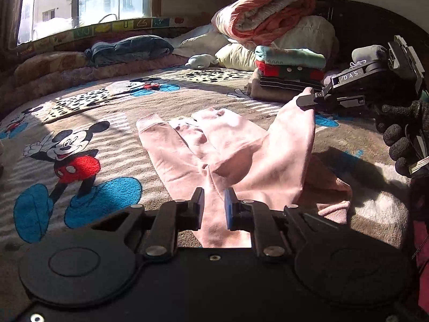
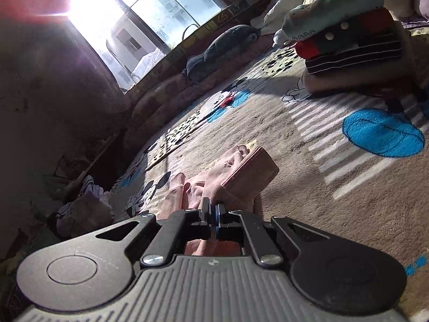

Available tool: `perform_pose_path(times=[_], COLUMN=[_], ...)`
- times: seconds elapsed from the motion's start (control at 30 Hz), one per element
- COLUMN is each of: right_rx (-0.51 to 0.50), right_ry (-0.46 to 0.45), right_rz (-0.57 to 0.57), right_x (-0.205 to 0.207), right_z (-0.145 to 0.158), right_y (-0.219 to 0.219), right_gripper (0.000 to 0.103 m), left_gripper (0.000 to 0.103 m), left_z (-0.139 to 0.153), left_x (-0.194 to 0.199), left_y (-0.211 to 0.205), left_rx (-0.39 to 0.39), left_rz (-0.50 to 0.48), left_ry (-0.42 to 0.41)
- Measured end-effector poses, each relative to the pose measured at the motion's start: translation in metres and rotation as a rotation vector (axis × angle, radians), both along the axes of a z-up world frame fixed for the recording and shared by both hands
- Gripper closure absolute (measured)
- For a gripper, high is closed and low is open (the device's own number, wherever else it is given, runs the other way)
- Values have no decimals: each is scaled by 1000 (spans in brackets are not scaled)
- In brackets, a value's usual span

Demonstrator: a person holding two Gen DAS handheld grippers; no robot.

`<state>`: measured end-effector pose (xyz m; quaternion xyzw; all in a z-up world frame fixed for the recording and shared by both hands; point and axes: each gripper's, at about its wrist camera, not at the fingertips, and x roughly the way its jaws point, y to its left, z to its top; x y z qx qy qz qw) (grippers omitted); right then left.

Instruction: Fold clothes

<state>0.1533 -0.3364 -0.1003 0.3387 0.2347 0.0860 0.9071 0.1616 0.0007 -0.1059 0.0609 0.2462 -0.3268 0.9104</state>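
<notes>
A pale pink garment (image 1: 187, 155) with ribbed cuffs lies spread on the cartoon-mouse blanket (image 1: 80, 161). My left gripper (image 1: 214, 194) hovers low over its near end, jaws open, with pink cloth showing in the gap between the fingers. My right gripper (image 1: 305, 102) is shut on one pink end and holds it lifted above the bed at the right, so the cloth (image 1: 289, 139) hangs down in a fold. In the right wrist view the right gripper (image 2: 213, 209) pinches the pink garment (image 2: 230, 177), and a ribbed cuff (image 2: 254, 166) stands up just past the fingers.
A stack of folded clothes (image 1: 289, 72) (image 2: 348, 35) sits at the far right of the bed. Behind it are a rolled orange quilt (image 1: 268, 8) and pillows. A dark blue garment (image 1: 131, 48) lies under the window. A black gloved hand (image 1: 402, 134) holds the right gripper.
</notes>
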Motion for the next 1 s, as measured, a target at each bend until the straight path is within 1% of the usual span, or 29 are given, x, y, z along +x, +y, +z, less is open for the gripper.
perform_pose_path(times=[0.07,0.1,0.13,0.17,0.23,0.33,0.37,0.57,0.63,0.7,0.73,0.77,0.83,0.93,1.0], right_rx=[6,11,17,23,42,35,29,3,-8,-24,-32,-41,-65,-92,-106], right_ry=[-9,-12,-14,-16,-12,-9,-6,26,39,56,64,72,84,107,124], right_rz=[0,-1,-2,-3,-2,9,12,26,32,40,45,49,55,61,63], right_x=[2,4,5,7,12,20,24,53,65,77,83,89,100,118,127], right_z=[8,12,16,20,26,36,38,50,54,56,57,58,59,56,51], right_y=[2,2,2,2,3,11,14,38,47,57,62,68,76,90,98], right_gripper=[98,98,98,98,98,98,98,98,98,98,98,98,98,98,98], left_gripper=[90,90,88,88,88,88,88,88,88,86,80,68,52,52,52], left_z=[-1,-7,-16,-28,-36,-35,-36,-34,-33,-30,-28,-26,-21,-15,-14], left_x=[1,1,0,-3,-14,-9,-10,-9,-7,-6,-5,-4,-4,-6,-10], left_y=[-4,-12,-22,-31,-36,-26,-23,-11,-6,2,6,12,22,30,26], left_rx=[-17,28,93,168,207,150,138,97,68,21,-6,-42,-114,-212,-213], left_rz=[-37,-70,-111,-137,-145,-133,-139,-154,-157,-152,-148,-149,-164,-193,-212], left_ry=[19,49,97,115,44,92,96,122,141,165,177,189,196,202,184])
